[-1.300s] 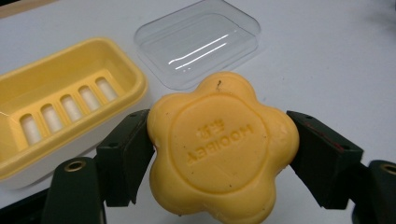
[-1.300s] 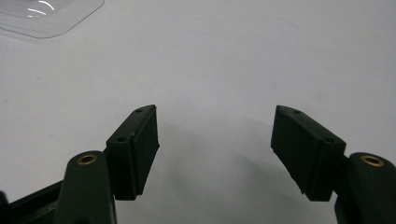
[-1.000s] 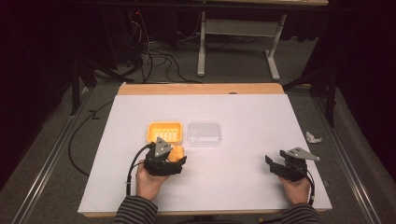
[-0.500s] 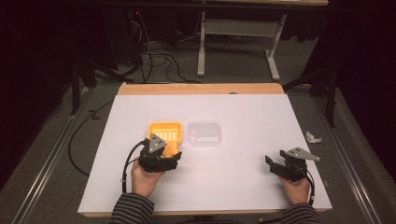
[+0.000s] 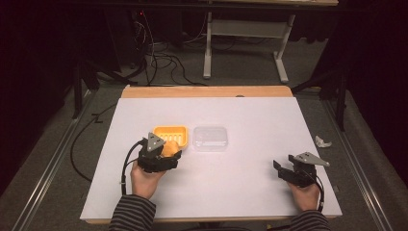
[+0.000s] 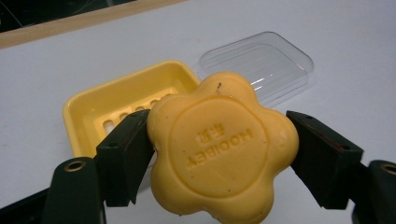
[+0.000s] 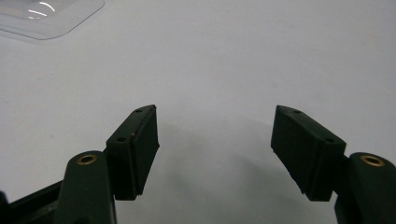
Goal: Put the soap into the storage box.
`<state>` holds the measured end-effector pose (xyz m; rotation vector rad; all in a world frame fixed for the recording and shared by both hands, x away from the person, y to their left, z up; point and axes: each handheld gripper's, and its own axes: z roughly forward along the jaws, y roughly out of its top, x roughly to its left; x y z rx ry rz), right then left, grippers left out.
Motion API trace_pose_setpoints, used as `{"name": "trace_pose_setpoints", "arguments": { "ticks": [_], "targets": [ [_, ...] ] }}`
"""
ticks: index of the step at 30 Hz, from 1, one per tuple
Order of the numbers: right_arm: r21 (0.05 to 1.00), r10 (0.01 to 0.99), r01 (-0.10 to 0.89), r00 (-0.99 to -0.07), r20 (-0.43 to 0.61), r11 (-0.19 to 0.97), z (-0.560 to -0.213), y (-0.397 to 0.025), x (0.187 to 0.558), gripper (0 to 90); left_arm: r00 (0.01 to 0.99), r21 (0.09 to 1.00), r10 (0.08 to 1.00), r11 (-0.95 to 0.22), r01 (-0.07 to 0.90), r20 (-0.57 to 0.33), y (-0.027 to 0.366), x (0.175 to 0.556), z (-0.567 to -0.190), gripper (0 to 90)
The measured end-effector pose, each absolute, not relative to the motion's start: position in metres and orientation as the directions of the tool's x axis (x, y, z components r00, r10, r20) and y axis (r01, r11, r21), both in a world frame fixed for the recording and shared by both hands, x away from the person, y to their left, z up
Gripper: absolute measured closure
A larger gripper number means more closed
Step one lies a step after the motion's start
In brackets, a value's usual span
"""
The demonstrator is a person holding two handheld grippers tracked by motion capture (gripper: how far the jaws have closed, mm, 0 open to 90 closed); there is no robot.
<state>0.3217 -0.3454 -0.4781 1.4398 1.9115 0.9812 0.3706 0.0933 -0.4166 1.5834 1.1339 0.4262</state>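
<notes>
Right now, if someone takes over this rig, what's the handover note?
Left gripper: shut on the flower-shaped yellow soap, held near the yellow soap dish.
Right gripper: open, holding nothing, over bare table at the right.
Clear lid: off, lying just right of the dish.
Done: soap is gripped.
Left, most likely: set the soap in the dish, then put the lid on. The free right gripper could probably take the lid.
</notes>
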Motion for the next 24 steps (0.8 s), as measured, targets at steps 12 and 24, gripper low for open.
{"name": "trace_pose_setpoints", "arguments": {
  "ticks": [12, 24],
  "targets": [
    [0.811, 0.962, 0.562, -0.272, 0.0, 0.159, -0.478, -0.345, 0.321, 32.3, 0.528, 0.812, 0.849, -0.289, 0.506, -0.027, 0.124, 0.385, -0.407, 26.1],
    [0.814, 0.96, 0.557, -0.28, -0.001, 0.164, -0.478, -0.345, 0.321, 32.2, 0.519, 0.81, 0.854, -0.284, 0.514, -0.03, 0.127, 0.399, -0.403, 26.1]
  ]
}}
